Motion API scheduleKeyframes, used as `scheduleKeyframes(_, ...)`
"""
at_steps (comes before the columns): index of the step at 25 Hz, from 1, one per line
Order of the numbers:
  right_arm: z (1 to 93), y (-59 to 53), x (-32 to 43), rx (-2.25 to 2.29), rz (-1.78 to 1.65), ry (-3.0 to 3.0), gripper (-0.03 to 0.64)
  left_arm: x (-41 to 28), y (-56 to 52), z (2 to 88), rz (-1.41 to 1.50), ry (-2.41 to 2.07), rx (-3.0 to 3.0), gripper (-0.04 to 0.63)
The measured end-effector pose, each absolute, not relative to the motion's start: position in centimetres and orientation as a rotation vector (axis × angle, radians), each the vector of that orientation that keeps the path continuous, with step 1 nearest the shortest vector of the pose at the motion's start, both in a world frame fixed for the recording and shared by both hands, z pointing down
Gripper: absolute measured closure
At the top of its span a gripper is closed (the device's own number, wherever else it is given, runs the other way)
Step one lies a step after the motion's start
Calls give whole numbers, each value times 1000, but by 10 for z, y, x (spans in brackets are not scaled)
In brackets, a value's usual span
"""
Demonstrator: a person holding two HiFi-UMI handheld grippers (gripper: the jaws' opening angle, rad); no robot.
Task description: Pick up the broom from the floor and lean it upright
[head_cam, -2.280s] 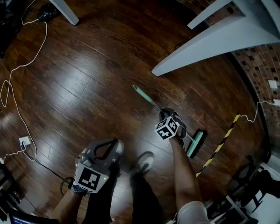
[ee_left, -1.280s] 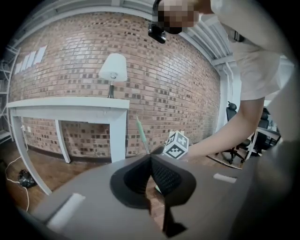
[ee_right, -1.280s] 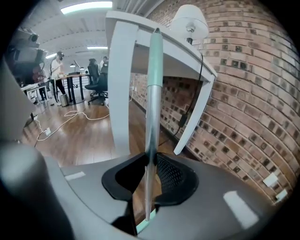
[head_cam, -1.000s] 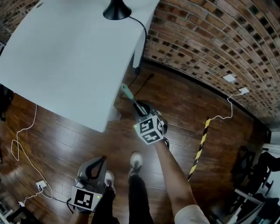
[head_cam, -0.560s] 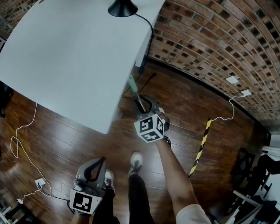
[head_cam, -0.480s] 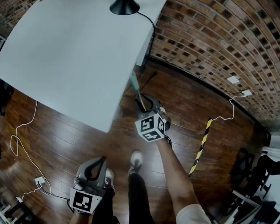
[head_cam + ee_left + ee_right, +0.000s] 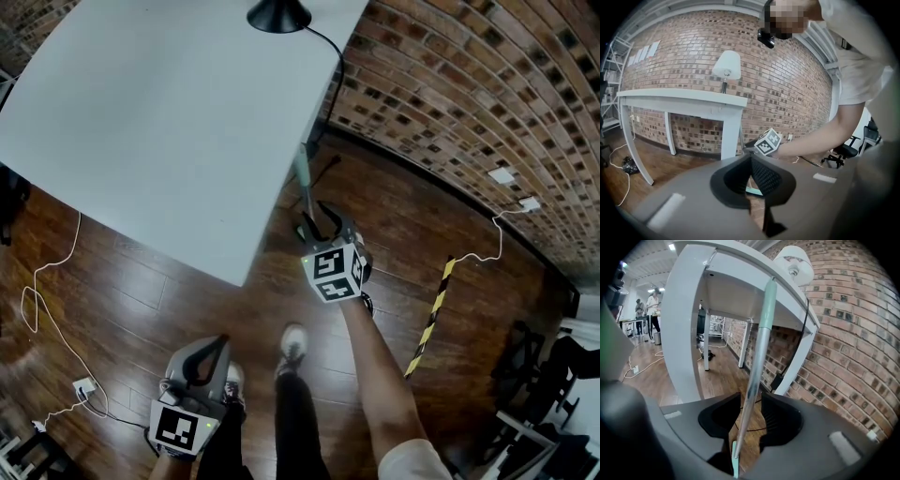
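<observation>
Beside the corner of the white desk, the broom stood almost upright, the green top of its handle seeming to rest against the desk's edge. The right tongs were opening, with the handle running between the 2 jaws and a small gap showing on each side, so the pads did not press on it. The left tongs hung low near the person's shoe, jaws together and empty.

The main risk looked like a slide. The handle met the desk close to its corner, so a small sideways nudge could have rolled it off the edge and dropped it back onto the floor. That nudge would most likely have come from the right tongs: drawn back at a slant, 1 jaw could have caught the handle and dragged it along. The polished wood also looked slick, so the brush end, mostly hidden from view, might have skidted out if the lean was too shallow. A falling handle could have struck the lamp cable hanging by the brick wall
</observation>
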State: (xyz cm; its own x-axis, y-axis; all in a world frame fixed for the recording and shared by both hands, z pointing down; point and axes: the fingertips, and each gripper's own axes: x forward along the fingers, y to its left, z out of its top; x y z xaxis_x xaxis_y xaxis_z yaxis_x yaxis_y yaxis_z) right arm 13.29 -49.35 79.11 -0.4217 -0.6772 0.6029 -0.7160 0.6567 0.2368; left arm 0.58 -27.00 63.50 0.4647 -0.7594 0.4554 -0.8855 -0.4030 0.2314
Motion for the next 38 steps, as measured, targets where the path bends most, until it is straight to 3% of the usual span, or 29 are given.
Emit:
scheduleKeyframes(3, 787, -492, 137, 1124, 86, -2181, 484, 1, -273, 632, 389, -1385, 2282, 597)
scheduleKeyframes(8, 778, -476, 159, 1211, 26, -2114, 598, -3, -274, 621, 393, -1384, 2313, 597)
scheduleKeyframes(16, 714, -390, 182, 1313, 94, -2011, 603, -19, -261, 532, 270, -1399, 2438, 597)
scheduleKeyframes(28, 455, -236, 190, 1669, 150, -2046, 601, -49, -186, 352, 157, -1296, 2716, 597)
scheduleKeyframes(38, 283, -166, 213, 1966, -1, -2165, 587, -75, -170, 258, 48, -1423, 2803, 597)
